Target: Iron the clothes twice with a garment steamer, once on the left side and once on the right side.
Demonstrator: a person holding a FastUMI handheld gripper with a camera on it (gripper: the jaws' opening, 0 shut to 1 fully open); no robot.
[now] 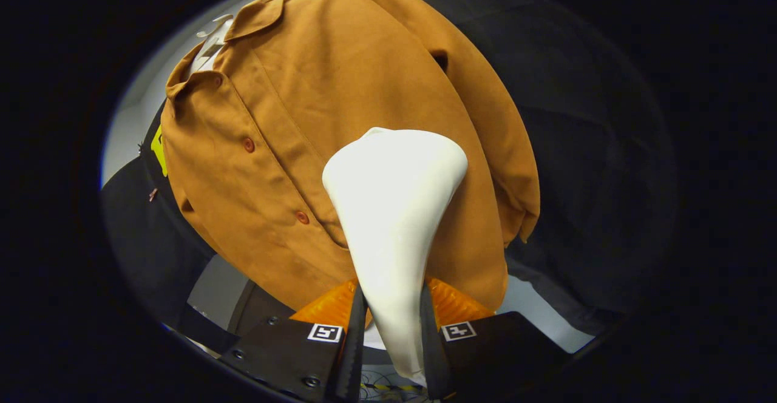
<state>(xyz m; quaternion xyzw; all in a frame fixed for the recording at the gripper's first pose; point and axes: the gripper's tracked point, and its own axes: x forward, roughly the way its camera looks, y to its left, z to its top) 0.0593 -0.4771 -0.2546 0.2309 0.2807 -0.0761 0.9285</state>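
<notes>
Steamer (391, 221) between the jaws, its head against the shirt (315, 118).

A: What can't you see from your claw (391, 324)?
B: The garment steamer (391, 209) covers the shirt's (291, 118) lower middle, and its front face is turned away from you.
A: Anything else?
B: The hanger (212, 33) is mostly tucked inside the collar; the steamer's handle end is cut off below the fingers.

Even, bright light is falling on the shirt (340, 148), whose weave is showing sharply. The steamer (391, 209) ahead of it is glaring near-white, its surface detail washing out. Fisheye distortion is bowing the shirt's outline. Dark cloth (583, 148) beside the shirt is sinking into shadow.
</notes>
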